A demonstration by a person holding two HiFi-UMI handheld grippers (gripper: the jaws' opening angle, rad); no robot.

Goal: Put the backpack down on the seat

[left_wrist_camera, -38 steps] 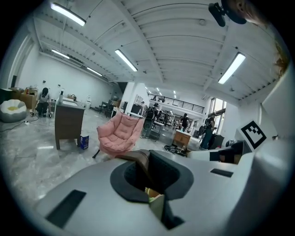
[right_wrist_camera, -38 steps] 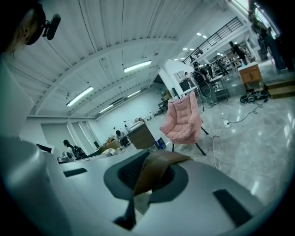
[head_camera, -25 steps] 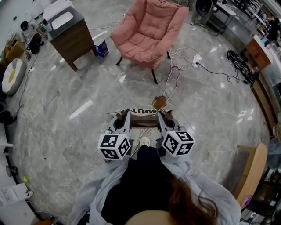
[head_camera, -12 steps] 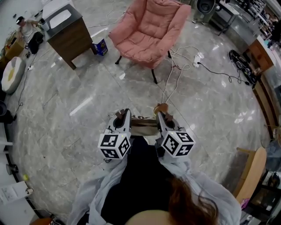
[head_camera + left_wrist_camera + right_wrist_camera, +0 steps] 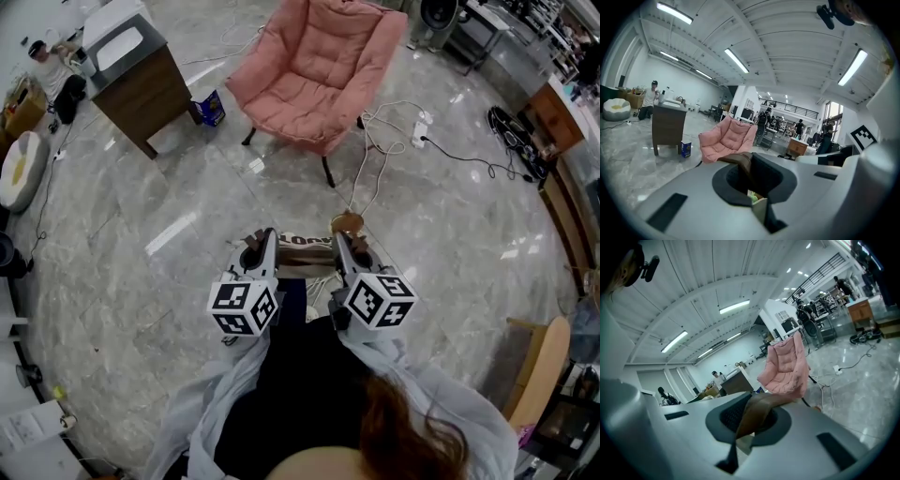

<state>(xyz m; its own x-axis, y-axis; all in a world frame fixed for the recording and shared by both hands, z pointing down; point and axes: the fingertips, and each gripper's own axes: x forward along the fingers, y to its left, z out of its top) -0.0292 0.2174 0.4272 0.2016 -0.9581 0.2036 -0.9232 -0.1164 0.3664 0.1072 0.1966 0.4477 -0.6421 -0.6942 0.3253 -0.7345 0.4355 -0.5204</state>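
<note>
The pink padded chair stands on the marble floor ahead of me, its seat bare; it also shows as the pink chair and the pink chair. A pale backpack with dark lettering hangs between my two grippers, well short of the chair. My left gripper is shut on a brown strap. My right gripper is shut on the other brown strap. The person's dark clothing hides most of the bag's body.
A wooden cabinet and a small blue box stand left of the chair. Cables and a power strip trail on the floor to its right. A wooden chair is at the right edge. People stand far off.
The backpack has swung a little between the grippers, its lettered top showing again. Both grippers keep their hold on the straps, and the view has drifted slightly relative to the chair.
</note>
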